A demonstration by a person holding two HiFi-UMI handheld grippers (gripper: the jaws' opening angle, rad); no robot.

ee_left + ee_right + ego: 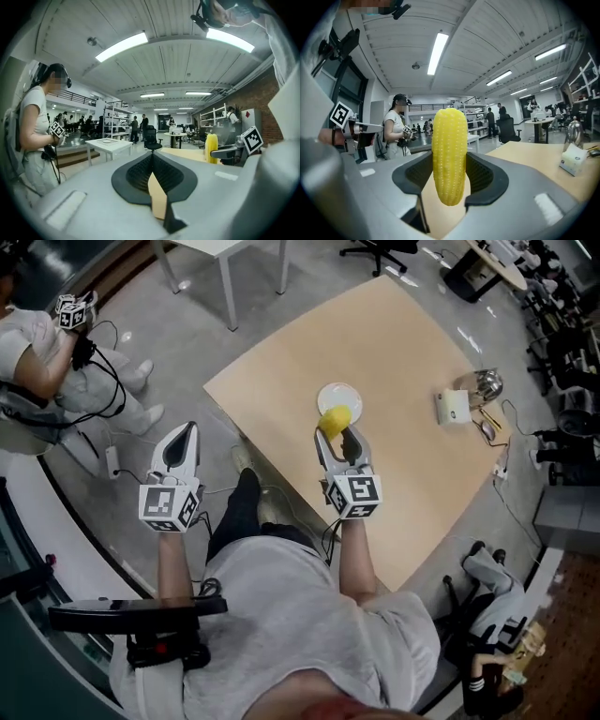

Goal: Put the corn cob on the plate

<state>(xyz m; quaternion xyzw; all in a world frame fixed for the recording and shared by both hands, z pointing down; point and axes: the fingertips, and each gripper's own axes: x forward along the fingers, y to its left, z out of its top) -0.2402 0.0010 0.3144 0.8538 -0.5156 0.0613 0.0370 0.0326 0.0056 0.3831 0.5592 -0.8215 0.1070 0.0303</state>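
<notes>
- Yellow corn cob (449,157), one: clamped on end between the jaws of the right tool (335,431), over the near rim of the plate (343,392).
- White plate, one, on the tan tabletop (394,343).
- Tools, two: left tool (151,161) clenched, jaws together, held off the tabletop's edge.
- White box (452,407), one, well apart from the plate.
</notes>
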